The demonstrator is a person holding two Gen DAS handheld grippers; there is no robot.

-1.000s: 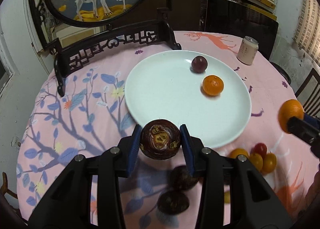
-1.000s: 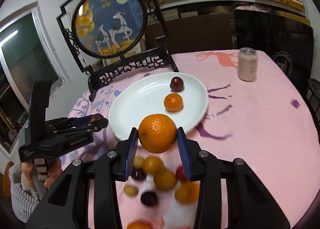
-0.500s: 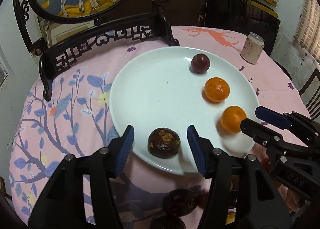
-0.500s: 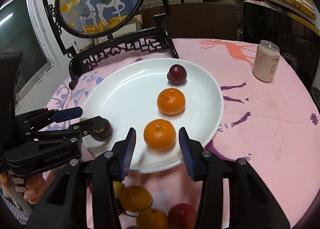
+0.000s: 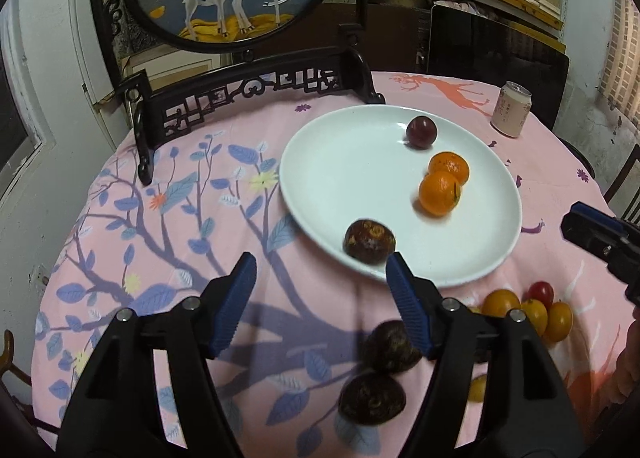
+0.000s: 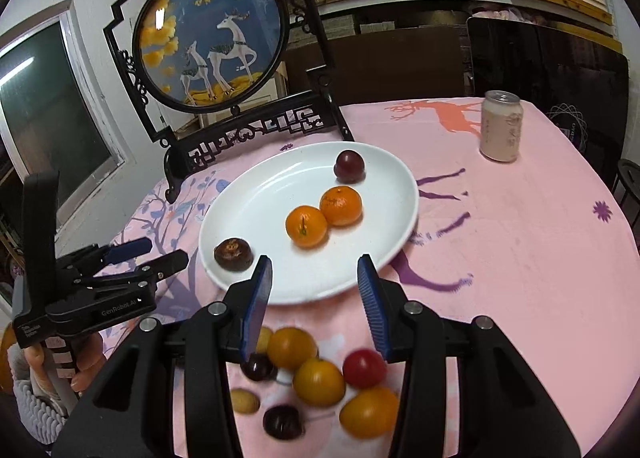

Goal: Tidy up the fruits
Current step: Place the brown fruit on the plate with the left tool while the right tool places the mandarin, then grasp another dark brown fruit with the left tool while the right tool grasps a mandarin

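A white plate (image 5: 352, 178) (image 6: 260, 210) holds a dark brown fruit (image 5: 369, 241) (image 6: 233, 254) at its near edge, two oranges (image 5: 440, 192) (image 6: 306, 226) touching each other, and a dark plum (image 5: 421, 132) (image 6: 349, 166). My left gripper (image 5: 320, 282) (image 6: 156, 254) is open and empty, just short of the brown fruit. My right gripper (image 6: 312, 282) (image 5: 584, 226) is open and empty, at the plate's near rim. Two more brown fruits (image 5: 390, 346) lie on the cloth under the left gripper. Several small yellow, red and dark fruits (image 6: 320, 378) (image 5: 532, 310) lie under the right gripper.
A dark carved stand with a round deer picture (image 5: 240, 86) (image 6: 212, 38) stands behind the plate. A pale drink can (image 5: 512, 108) (image 6: 501, 126) stands at the far right of the pink tablecloth (image 6: 520, 242). The table edge falls off to the right.
Both grippers opened and let go of their fruit on the plate, then drew back toward me. The newly placed orange has rolled against the other orange.
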